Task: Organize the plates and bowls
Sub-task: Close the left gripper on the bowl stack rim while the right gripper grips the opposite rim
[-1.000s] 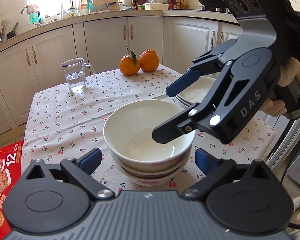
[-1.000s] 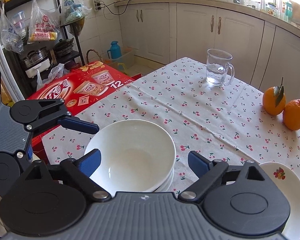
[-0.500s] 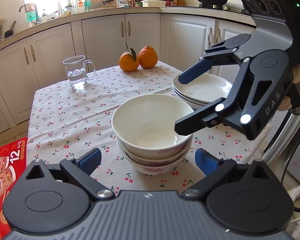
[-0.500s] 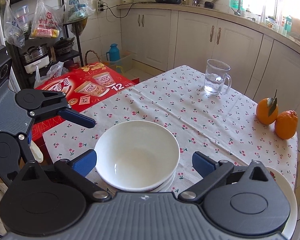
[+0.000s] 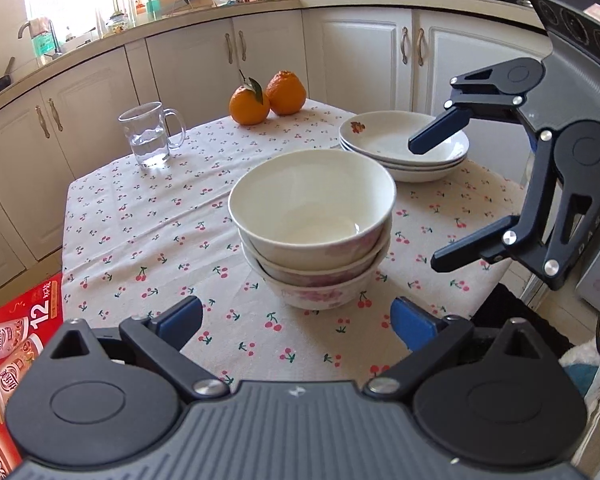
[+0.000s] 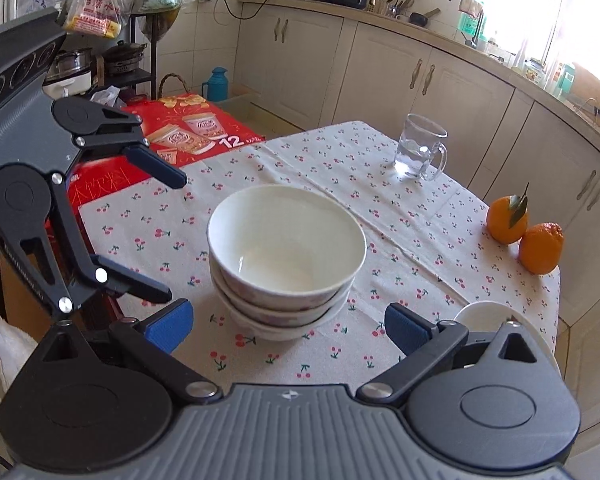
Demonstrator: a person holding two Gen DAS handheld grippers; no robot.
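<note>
The table wears a cloth with little cherries. In the middle sits the stack of bowls, three white bowls nested one inside the other.

From the left wrist view, the stack of plates shows whole at 1 o'clock from the bowls. From the right wrist view only a bit of its rim peeks out at 4 o'clock, behind the gripper's own body. That view alone shows the shelf with bags at 10 o'clock.

The red box stands beside the table. The glass mug with water stands at 10 o'clock from the bowls. Two oranges touch each other at 12 o'clock.

The right gripper has its fingers wide apart and holds nothing. The left gripper is wide too, with nothing in it, just short of the bowls.
</note>
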